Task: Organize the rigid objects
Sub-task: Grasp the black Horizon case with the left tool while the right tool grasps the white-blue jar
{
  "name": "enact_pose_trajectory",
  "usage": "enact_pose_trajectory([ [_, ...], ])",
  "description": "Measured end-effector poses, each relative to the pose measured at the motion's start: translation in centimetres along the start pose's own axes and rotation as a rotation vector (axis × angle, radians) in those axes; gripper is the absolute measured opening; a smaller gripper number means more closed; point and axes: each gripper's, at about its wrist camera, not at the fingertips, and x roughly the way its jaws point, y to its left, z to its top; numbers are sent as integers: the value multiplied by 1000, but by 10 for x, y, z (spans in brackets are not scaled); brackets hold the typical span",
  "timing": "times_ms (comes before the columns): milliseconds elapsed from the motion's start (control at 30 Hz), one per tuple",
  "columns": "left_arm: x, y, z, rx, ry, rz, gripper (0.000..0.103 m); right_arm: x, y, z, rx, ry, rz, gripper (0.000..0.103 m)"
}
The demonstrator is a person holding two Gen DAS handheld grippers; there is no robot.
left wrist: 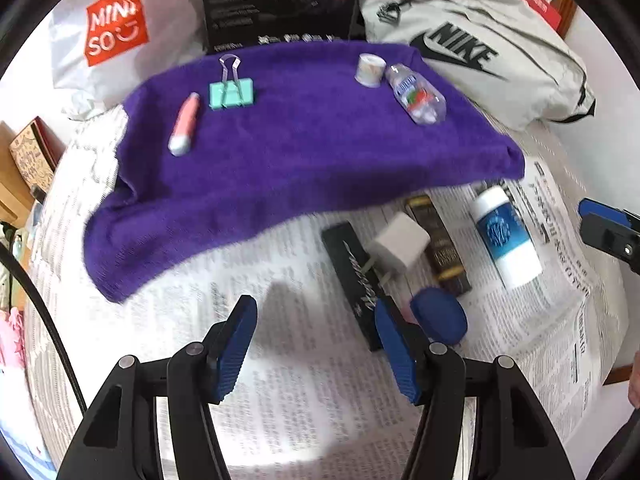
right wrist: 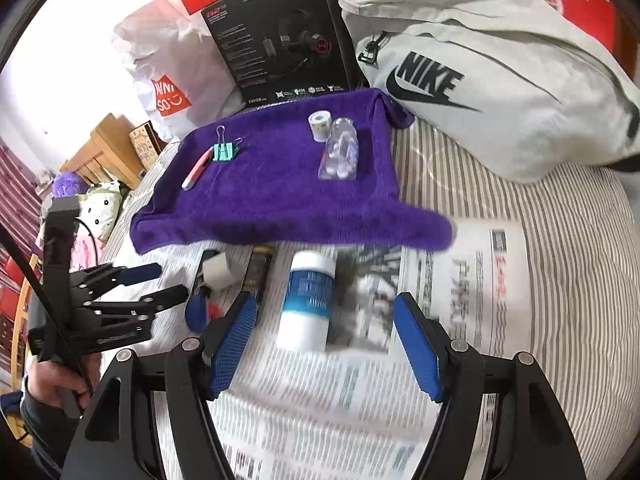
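Tube (right wrist: 307, 300): white and blue, lying on newspaper (right wrist: 460, 280) just below the purple towel (right wrist: 280, 200). Likely light, stiff, smooth, prone to roll; best taken across its middle. Right gripper (right wrist: 326, 344): fingers wide apart, empty, straddling its near end. Left gripper (left wrist: 316, 344): fingers spread, holding nothing.

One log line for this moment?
left gripper: open, empty | right gripper: open, over bottle | towel: four items | newspaper: five left
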Motion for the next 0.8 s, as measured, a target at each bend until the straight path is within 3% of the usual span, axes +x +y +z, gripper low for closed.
enact_pose_trajectory([
  [200,6,-12,0,2,22,-4,59,-8,-2,-15,17,0,18,71],
  [333,17,-22,6,28,26,48,60,-5,-6,-15,32,4,33,71],
  [500,17,-7,5,17,24,95,64,1,-11,-18,40,15,35,71],
  [600,17,5,5,-13,15,82,64,6,-13,-20,40,24,37,71],
  [700,19,0,7,39,-6,85,63,13,-14,-19,45,32,49,71],
  [800,20,-5,10,74,-20,62,54,20,-14,-19,43,39,55,71],
])
